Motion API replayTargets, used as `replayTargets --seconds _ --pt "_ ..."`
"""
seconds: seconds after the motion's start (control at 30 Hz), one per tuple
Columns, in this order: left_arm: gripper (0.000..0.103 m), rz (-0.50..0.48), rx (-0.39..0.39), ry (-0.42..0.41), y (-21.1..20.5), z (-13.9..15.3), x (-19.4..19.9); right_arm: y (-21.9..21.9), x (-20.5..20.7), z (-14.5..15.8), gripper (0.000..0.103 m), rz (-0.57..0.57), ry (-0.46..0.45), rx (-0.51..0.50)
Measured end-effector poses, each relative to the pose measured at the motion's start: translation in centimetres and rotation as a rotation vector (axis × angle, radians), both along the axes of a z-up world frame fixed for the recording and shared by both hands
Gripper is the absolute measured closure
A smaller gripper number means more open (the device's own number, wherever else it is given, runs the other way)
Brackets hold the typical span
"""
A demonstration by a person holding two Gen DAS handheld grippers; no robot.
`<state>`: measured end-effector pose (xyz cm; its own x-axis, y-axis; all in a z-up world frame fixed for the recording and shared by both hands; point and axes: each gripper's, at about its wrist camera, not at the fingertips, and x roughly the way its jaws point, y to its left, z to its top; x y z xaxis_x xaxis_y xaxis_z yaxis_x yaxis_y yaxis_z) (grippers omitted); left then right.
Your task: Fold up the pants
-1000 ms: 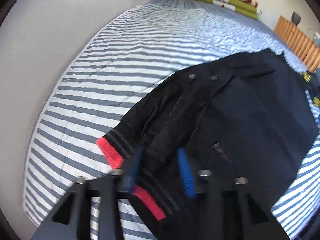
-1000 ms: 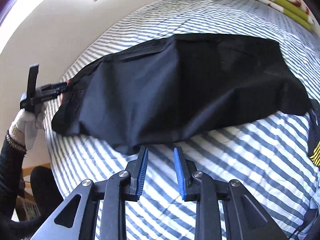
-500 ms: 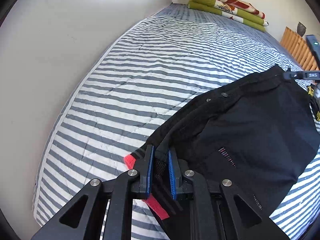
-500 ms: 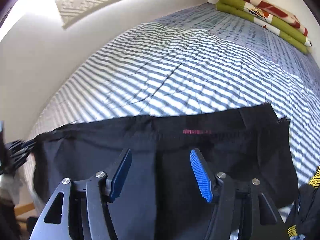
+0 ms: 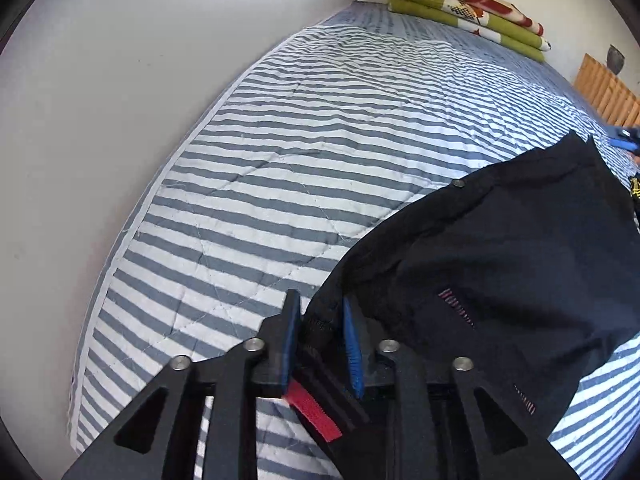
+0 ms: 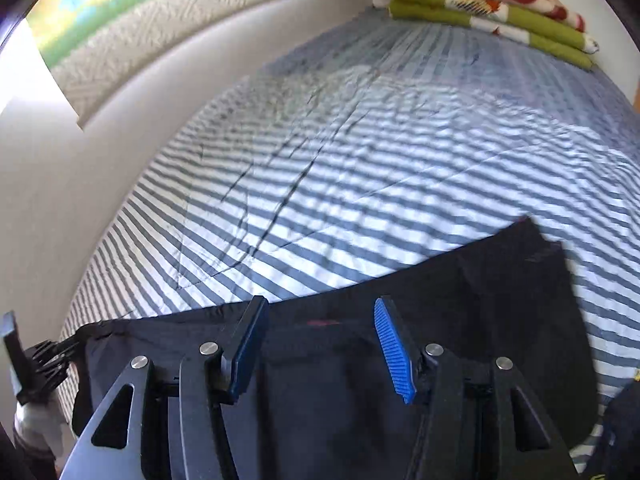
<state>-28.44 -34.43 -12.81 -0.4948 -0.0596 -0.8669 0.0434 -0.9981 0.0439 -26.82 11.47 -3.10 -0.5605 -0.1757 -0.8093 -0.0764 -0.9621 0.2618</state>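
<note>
Black cloth, thick at the waistband, sits between the blue pads of the left gripper. Its jaws have just been opening a little and stand narrow, with the bunched band filling most of the gap; whether the pads press on it I cannot tell. Just below that gripper, towards the camera, the red trim of the waistband pokes out under its fingers. From there the pants spread away to the gripper's right across the striped quilt, the far corner ending close to a scrap of blue at the frame edge, likely the other tool.

The right gripper stands about half open over the pants' far edge. Its jaws have just been closing slightly, and they are empty: dark cloth lies beneath and beyond the pads, not pinched between them. Off to its left, at the garment's other end, the left gripper shows small and dark, with a white-gloved hand below it.

The step in hand looks like taking hold of the two ends of one long edge before a fold. Next, the right gripper would need to drop onto that edge and close on it; then both tools could lift together and carry the edge over. The risk is catching only the top layer. Well beyond both grippers, a folded green blanket lies at the head of the bed.
</note>
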Motion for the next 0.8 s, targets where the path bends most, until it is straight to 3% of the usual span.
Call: replayTargets --seconds 0.07,0.17,0.27,0.37,0.53,0.63,0.7,0.8 --pt "0.068 0.002 -0.013 0.022 0.2 0.8 0.8 3.8 3.9 0.6 0.052 -0.059 0.009 -0.054" --pt "0.065 -0.009 -0.025 0.074 1.7 2.8 2.4 7.9 9.8 -0.8 0.052 -0.17 -0.056 -0.035" --pt "0.063 -0.088 0.016 0.115 5.1 4.7 4.1 7.7 14.7 -3.0 0.054 -0.133 -0.105 -0.086" --pt "0.059 -0.268 0.014 0.108 11.3 5.5 5.8 4.4 16.6 -5.0 0.063 -0.023 -0.125 -0.18" --pt "0.059 -0.437 0.054 0.049 19.0 4.6 7.2 -4.4 14.4 -7.1 0.084 0.229 -0.139 -0.149" --pt "0.051 -0.501 0.05 0.03 22.5 3.7 7.4 -6.3 11.5 -5.8 0.085 0.23 -0.085 -0.184" --pt "0.036 -0.543 0.041 0.021 24.3 2.8 7.4 -6.3 9.4 -3.9 0.085 0.208 -0.023 -0.219" --pt "0.034 -0.574 -0.052 0.008 26.5 0.5 6.6 -6.6 6.4 -2.7 0.085 0.206 -0.004 -0.199"
